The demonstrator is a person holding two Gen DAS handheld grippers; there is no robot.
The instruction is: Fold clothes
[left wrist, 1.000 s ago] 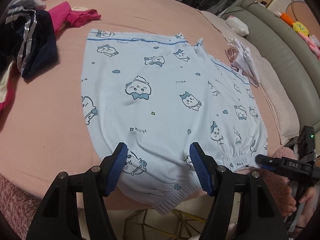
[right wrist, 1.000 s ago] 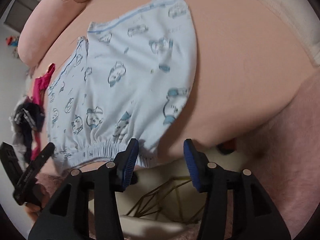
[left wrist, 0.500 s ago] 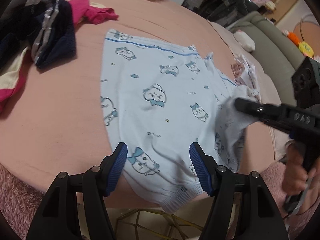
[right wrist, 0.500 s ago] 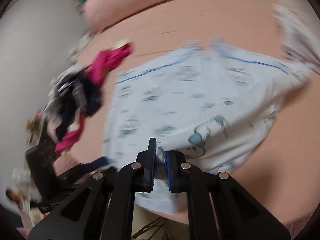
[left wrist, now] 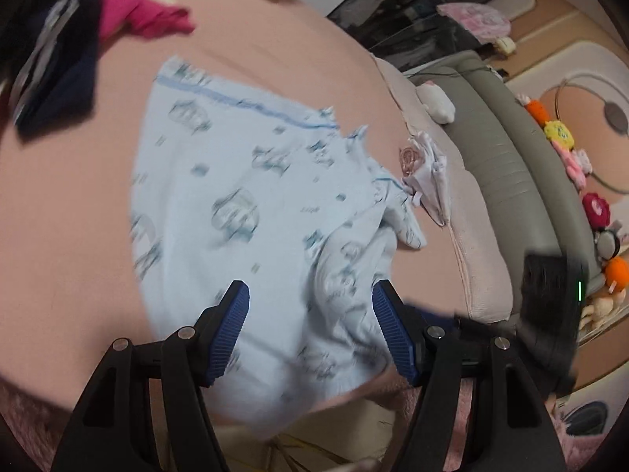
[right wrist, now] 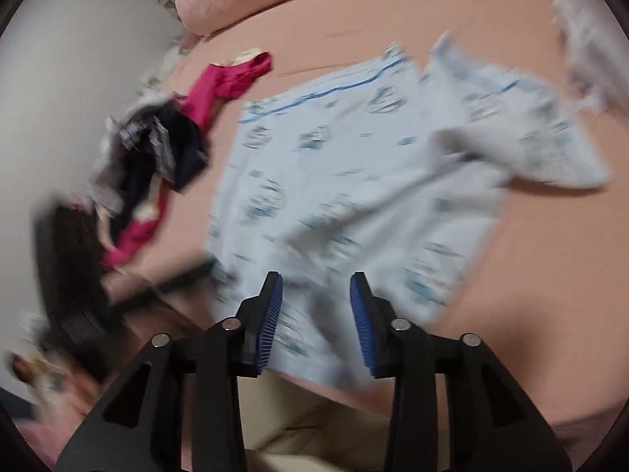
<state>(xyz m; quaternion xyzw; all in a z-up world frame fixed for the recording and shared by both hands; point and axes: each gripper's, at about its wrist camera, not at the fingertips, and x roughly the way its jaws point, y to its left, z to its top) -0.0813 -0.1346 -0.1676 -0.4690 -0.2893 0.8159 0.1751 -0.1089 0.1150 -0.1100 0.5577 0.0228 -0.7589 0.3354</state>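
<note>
Pale-blue cartoon-print cotton shorts [left wrist: 243,212]: right side lies folded over, rest flat.
I see left gripper [left wrist: 310,334] and right gripper [right wrist: 316,318] wide, empty; pile [right wrist: 157,157] beside shorts unfolded.

Left gripper [left wrist: 310,324]: jaws stood wide apart, nothing between the blue pads; right gripper [right wrist: 316,314]: jaws likewise parted, nothing held; both pointed forward and down.

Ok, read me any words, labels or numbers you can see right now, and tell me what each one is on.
None can be read in either view.
Light blue cartoon-print shorts: small marks among the printed figures, too blurred to read.
Black device at the right edge: a lit green mark, not readable as text.
Left gripper and right gripper: no lettering visible.
</note>
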